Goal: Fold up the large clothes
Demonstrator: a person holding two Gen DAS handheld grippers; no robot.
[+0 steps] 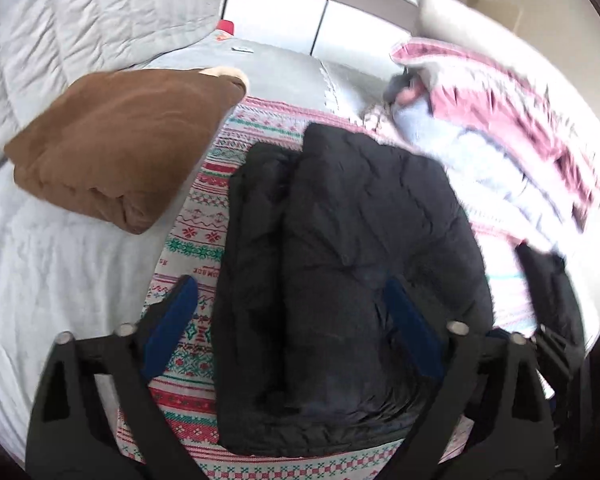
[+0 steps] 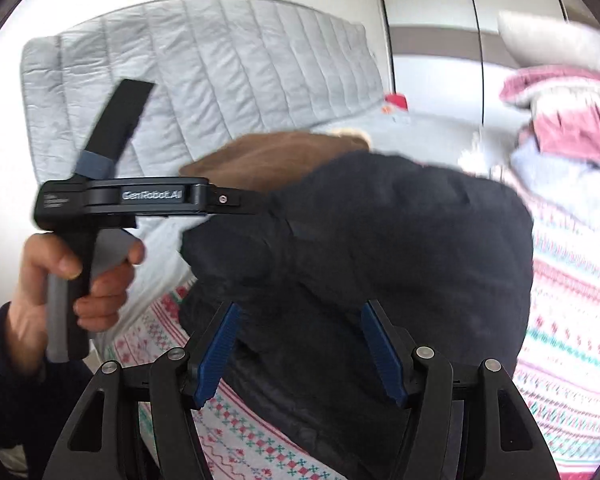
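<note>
A black puffer jacket [image 1: 352,240] lies folded into a thick bundle on a patterned blanket [image 1: 188,240] spread over the bed. My left gripper [image 1: 292,320] hovers over the bundle's near end with its jaws apart. One blue pad [image 1: 172,320] is above the blanket and the other rests over the jacket. In the right wrist view the jacket [image 2: 380,248] bulges between the spread pads of my right gripper [image 2: 300,344], which do not press on it. A person's hand [image 2: 100,280] holds the left tool's body [image 2: 140,196]; its fingertips are hidden behind the jacket.
A folded brown garment [image 1: 116,152] lies to the left on the bed. A blurred heap of pink and white clothes [image 1: 500,128] sits on the right. A grey quilt [image 1: 80,20] covers the far left, and white wardrobe doors [image 1: 340,20] stand behind.
</note>
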